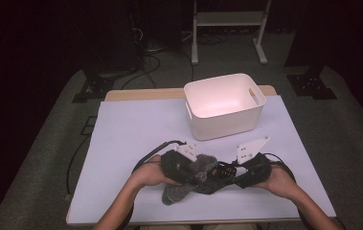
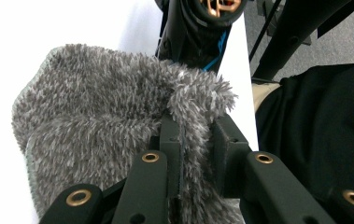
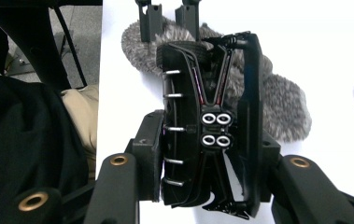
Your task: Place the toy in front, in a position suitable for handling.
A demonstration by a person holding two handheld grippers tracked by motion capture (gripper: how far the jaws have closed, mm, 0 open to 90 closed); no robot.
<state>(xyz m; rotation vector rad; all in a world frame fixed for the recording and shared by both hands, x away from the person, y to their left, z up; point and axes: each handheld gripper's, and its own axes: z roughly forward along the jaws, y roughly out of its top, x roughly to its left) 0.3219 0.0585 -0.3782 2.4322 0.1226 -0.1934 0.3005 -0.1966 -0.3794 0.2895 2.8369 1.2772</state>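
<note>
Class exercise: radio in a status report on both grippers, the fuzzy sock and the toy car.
Left gripper shut on grey sock edge. Right gripper shut on black toy car, nose at the sock. White bin behind, not in the way.

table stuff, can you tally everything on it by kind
Fuzzy grey sock, pinched at its edge by the left gripper: 1
Black toy car, clamped in the right gripper at the sock's opening: 1
White bin, standing apart at the back: 1
Total: 3

The high view looks down from above on the table (image 1: 121,129); both gripper views sit close, sharing the grey fuzzy sock (image 2: 95,116).
</note>
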